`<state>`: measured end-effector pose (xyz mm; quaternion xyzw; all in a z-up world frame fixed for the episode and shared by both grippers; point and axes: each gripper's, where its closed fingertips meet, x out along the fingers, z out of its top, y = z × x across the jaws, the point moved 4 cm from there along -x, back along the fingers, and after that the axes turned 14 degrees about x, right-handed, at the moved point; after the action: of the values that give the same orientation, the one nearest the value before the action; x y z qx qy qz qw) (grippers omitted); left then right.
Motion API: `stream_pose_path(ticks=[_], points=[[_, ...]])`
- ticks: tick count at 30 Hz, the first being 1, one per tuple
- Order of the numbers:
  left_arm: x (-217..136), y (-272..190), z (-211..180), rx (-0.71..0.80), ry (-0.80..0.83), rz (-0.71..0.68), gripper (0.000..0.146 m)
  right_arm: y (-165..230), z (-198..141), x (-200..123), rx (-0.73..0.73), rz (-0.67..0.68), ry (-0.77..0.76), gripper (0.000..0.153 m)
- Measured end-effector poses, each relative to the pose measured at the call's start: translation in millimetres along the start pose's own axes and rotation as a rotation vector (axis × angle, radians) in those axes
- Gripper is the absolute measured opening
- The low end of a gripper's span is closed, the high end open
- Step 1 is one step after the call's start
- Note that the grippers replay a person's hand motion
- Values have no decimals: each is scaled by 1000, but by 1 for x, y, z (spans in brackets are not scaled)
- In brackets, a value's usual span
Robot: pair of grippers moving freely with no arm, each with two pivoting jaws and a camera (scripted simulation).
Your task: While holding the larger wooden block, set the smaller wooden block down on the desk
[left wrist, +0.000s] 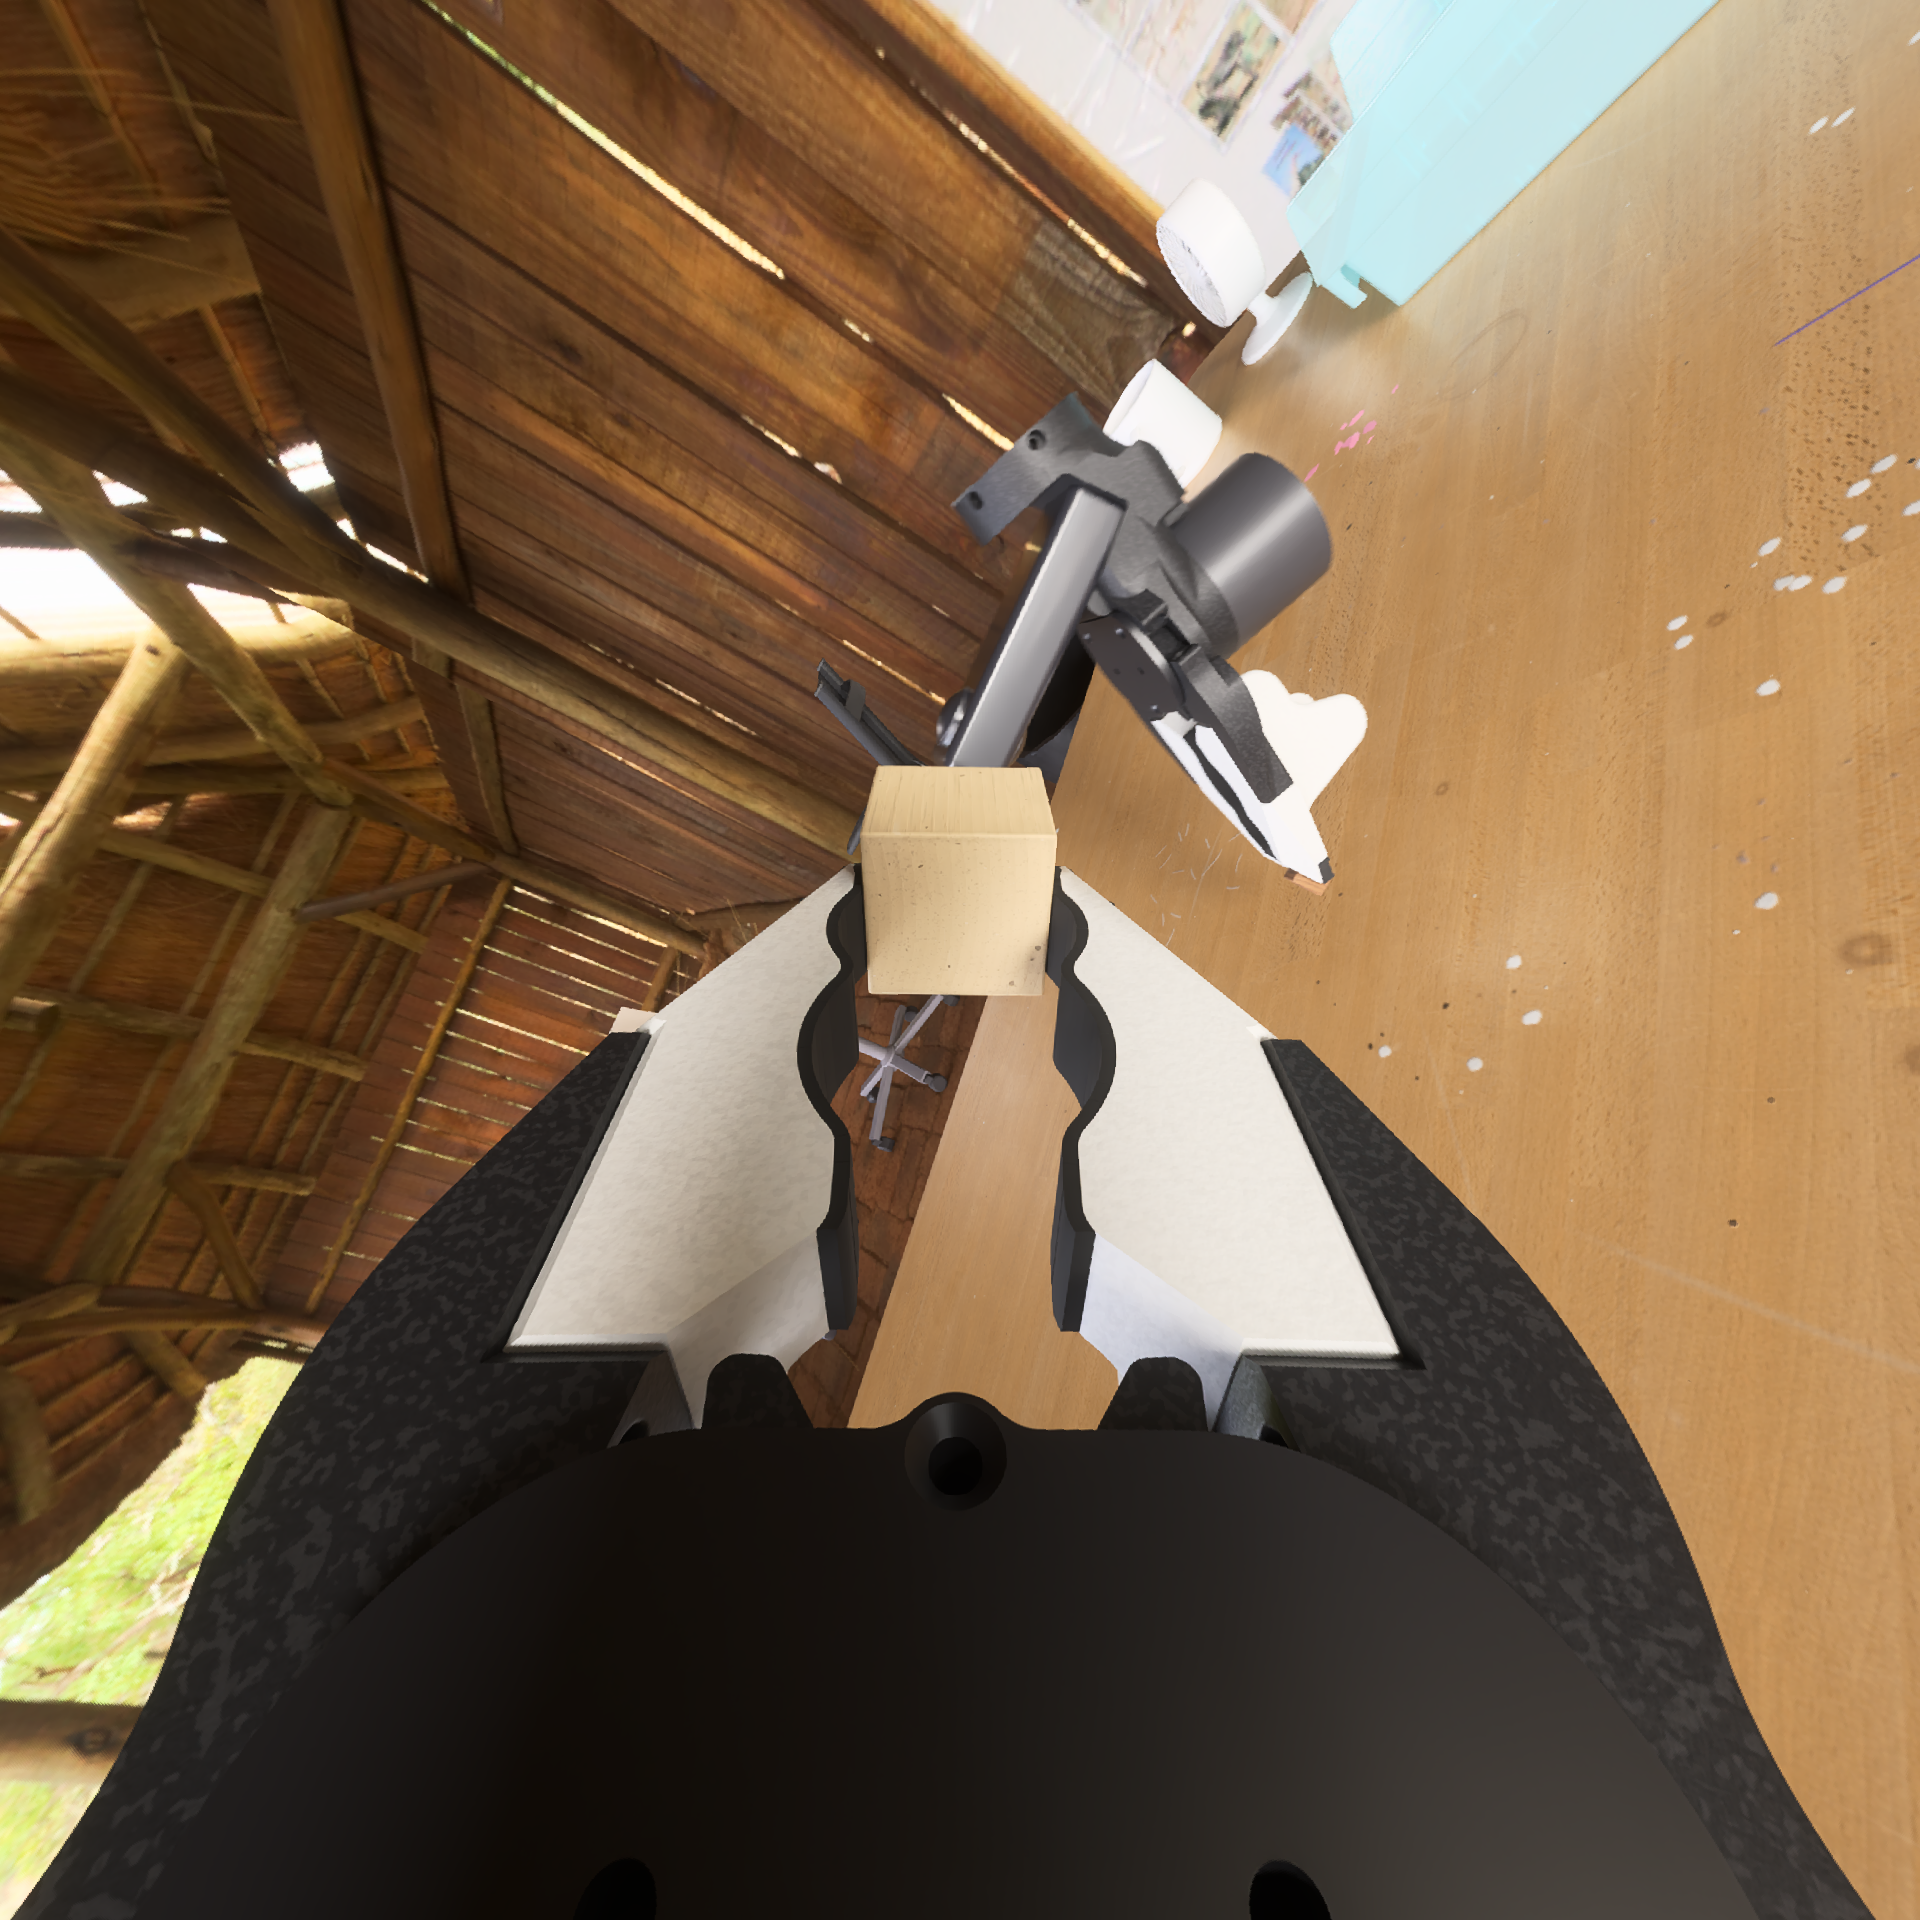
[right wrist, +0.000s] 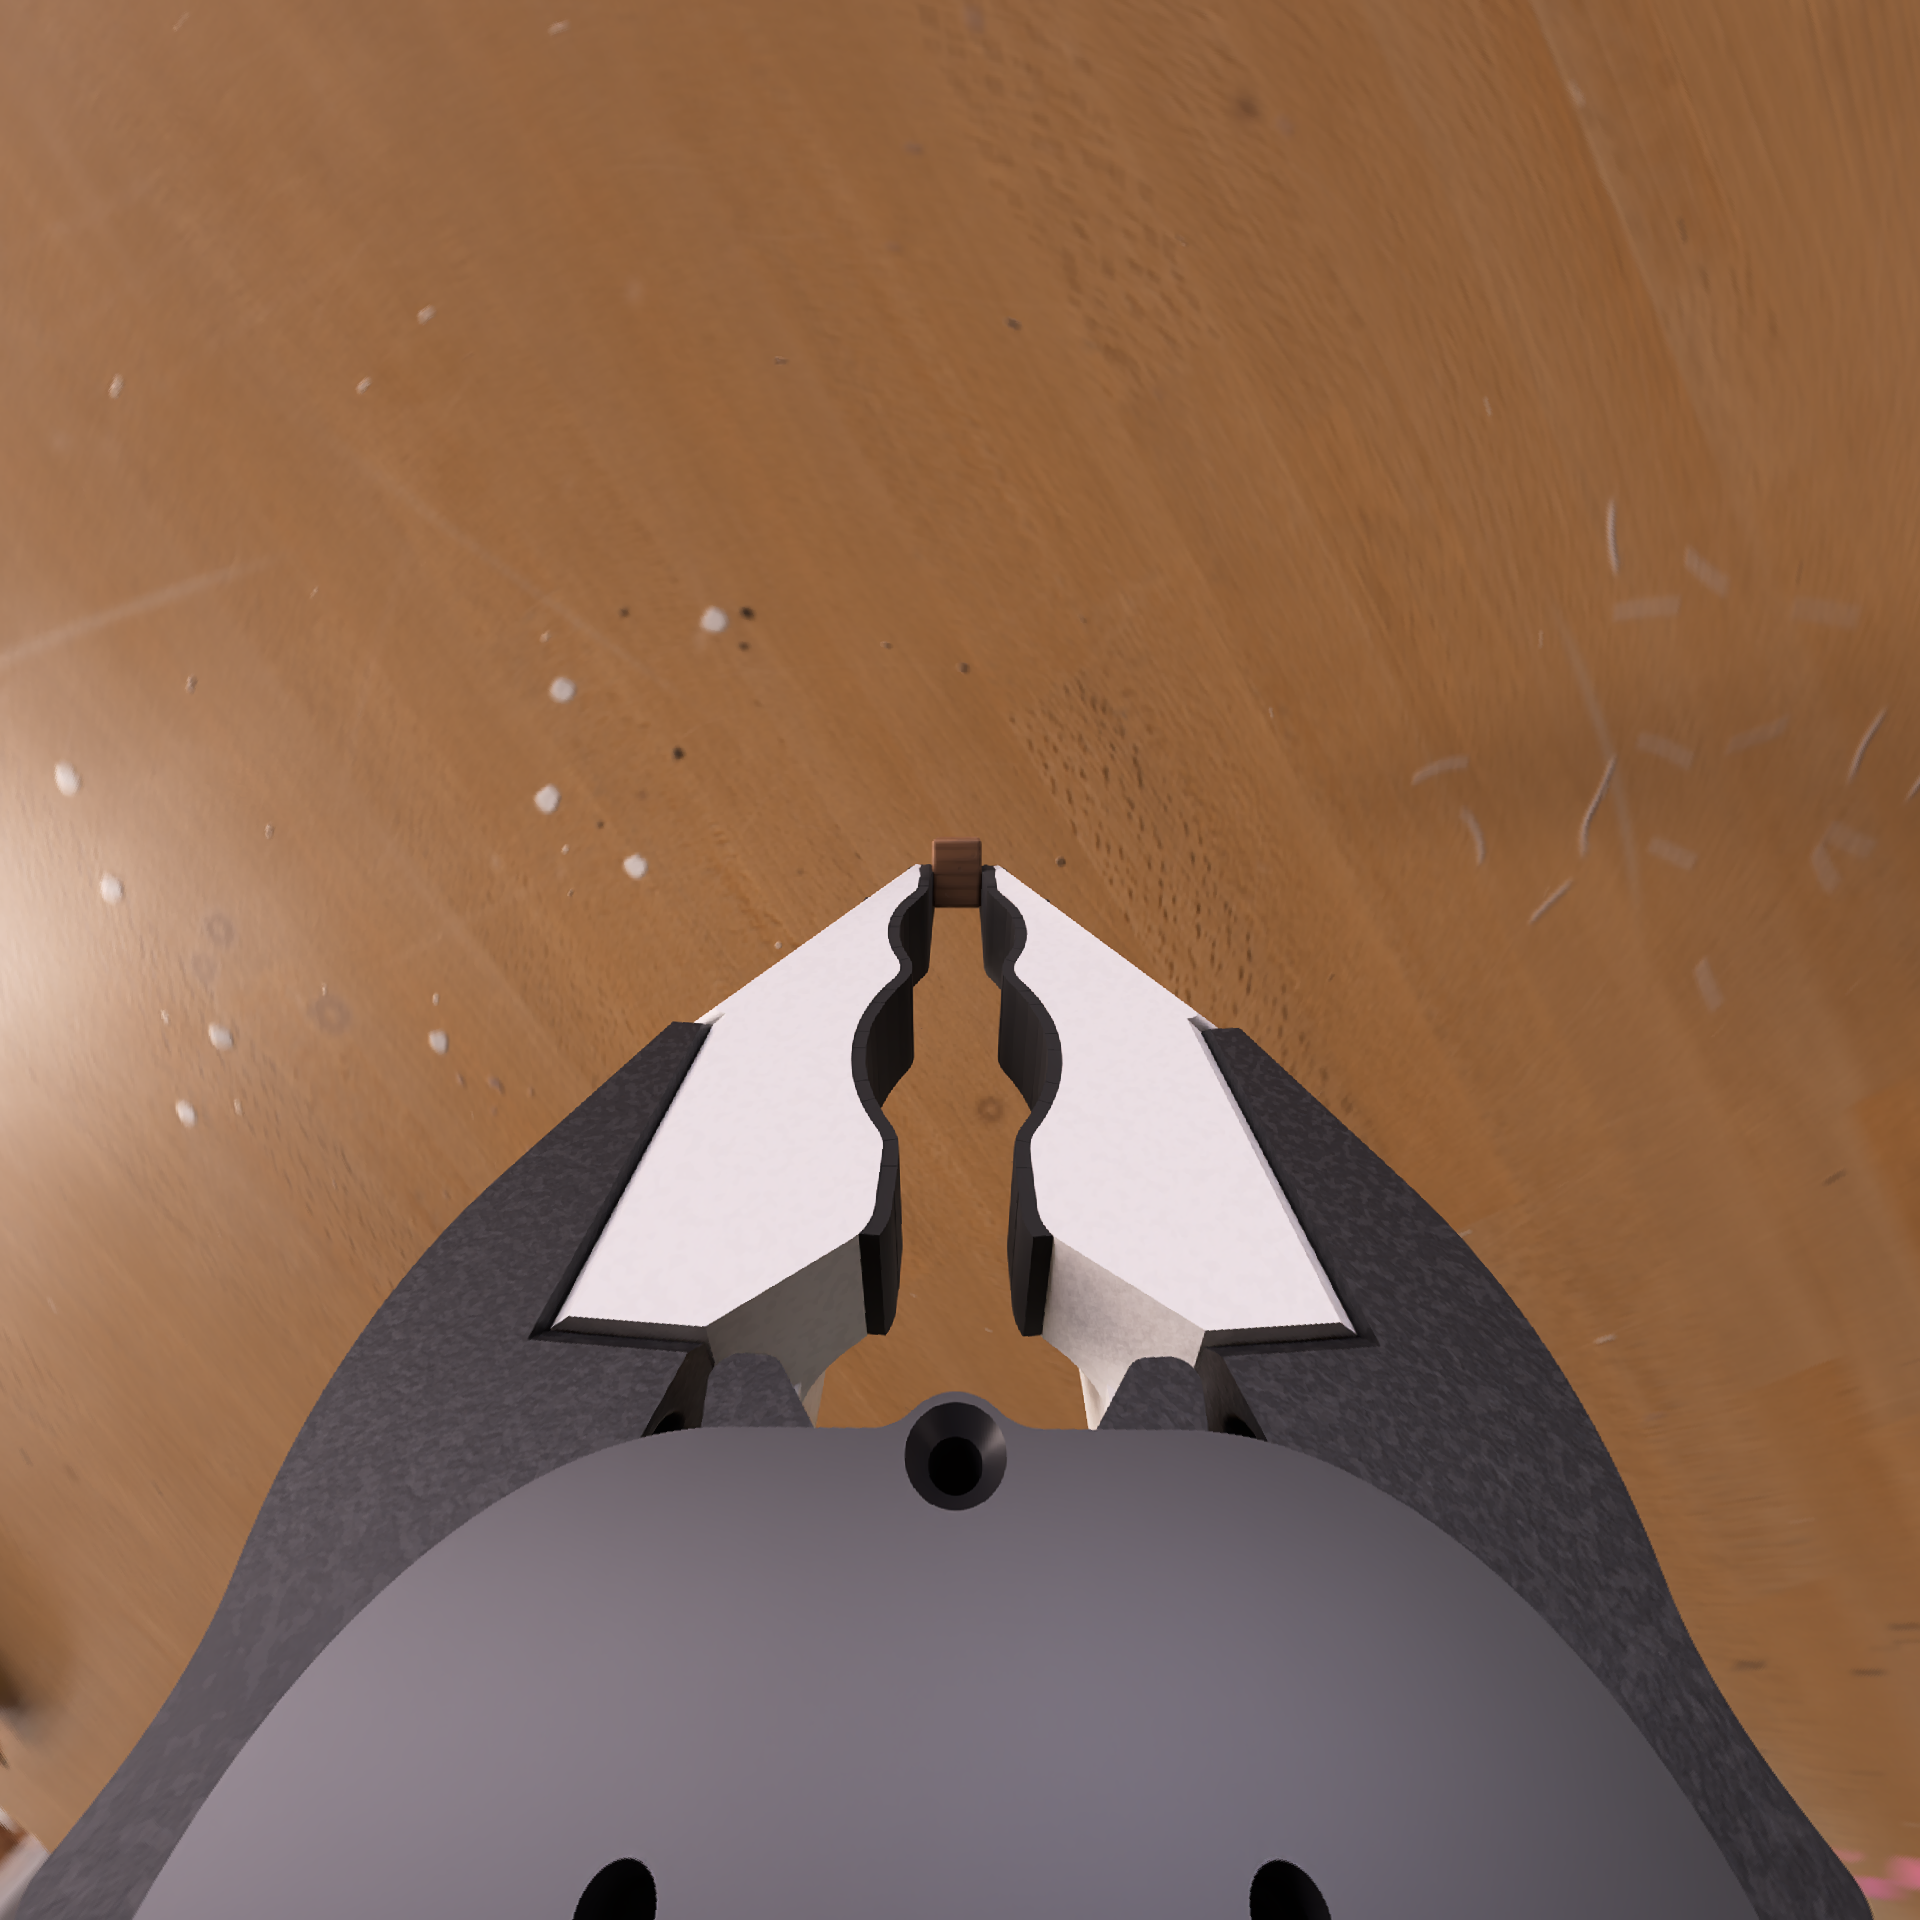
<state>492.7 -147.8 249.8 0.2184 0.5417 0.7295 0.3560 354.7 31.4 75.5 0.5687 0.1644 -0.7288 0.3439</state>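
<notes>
Blocks are both pinched: left gripper point(left wrist: 956, 914) squeezes the big block point(left wrist: 956, 883), right gripper point(right wrist: 957, 883) the small block point(right wrist: 957, 873), down by the desk point(right wrist: 1039, 416). Letting go is left.

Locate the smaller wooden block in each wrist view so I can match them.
Left wrist view: smaller wooden block, right of centre, a dark sliver pinched at the far right gripper's fingertips, at the desk.
Right wrist view: block at picture centre, clamped between the right gripper's own fingertips, desk behind.
Shared landmark: white paint specks on the desk.
</notes>
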Motion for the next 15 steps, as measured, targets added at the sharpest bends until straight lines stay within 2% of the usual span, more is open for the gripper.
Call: stream_pose_path(ticks=[3, 7, 15], points=[[0, 0, -1, -3, 3, -1, 33, 10, 13, -9, -174, 34, 60, 8], [0, -1, -3, -15, 1, -4, 33, 16, 28, -15, -323, 70, 149, 8], [2, -5, -8, -20, 10, -24, 33, 2, 32, 32, -386, 86, 284, 8]])
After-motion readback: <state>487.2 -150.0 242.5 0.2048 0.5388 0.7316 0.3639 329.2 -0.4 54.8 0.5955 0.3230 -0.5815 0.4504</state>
